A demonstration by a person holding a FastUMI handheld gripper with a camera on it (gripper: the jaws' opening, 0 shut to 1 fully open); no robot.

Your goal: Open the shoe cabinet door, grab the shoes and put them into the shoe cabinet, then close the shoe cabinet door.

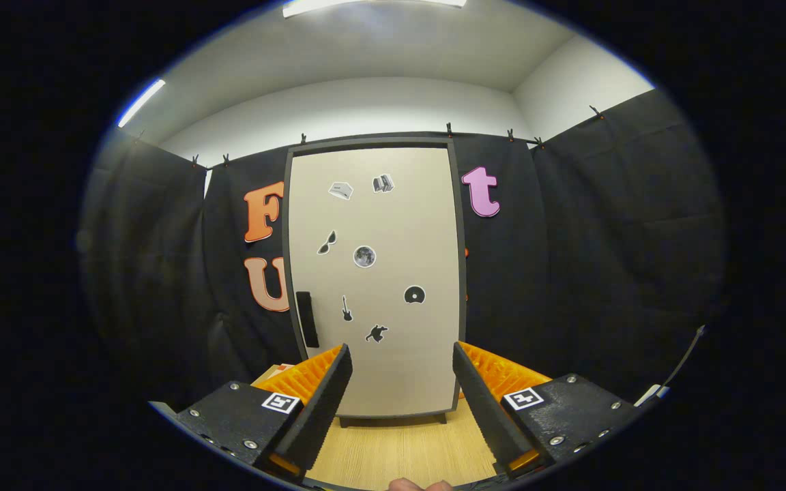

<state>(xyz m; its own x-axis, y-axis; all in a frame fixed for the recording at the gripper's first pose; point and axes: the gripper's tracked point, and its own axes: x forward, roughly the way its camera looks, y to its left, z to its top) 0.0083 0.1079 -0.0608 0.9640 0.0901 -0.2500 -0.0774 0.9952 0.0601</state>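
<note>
I face one shoe cabinet [374, 273] standing upright on the wood floor [400, 450] beyond the fingers, against the booth wall, presumably so its door swings toward me; one door [393, 218] is closed; one dark handle [307, 319] sits at its lower left edge; seven small stickers dot the panel; my gripper [401, 389] holds both fingers spread apart, gripping nothing, aimed at the door for opening.

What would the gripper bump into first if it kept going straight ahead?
Probably the shut shoe cabinet door, straight ahead of the open gripper. Nothing stands between the fingers and the door, though how far off it is is hard to judge.
</note>
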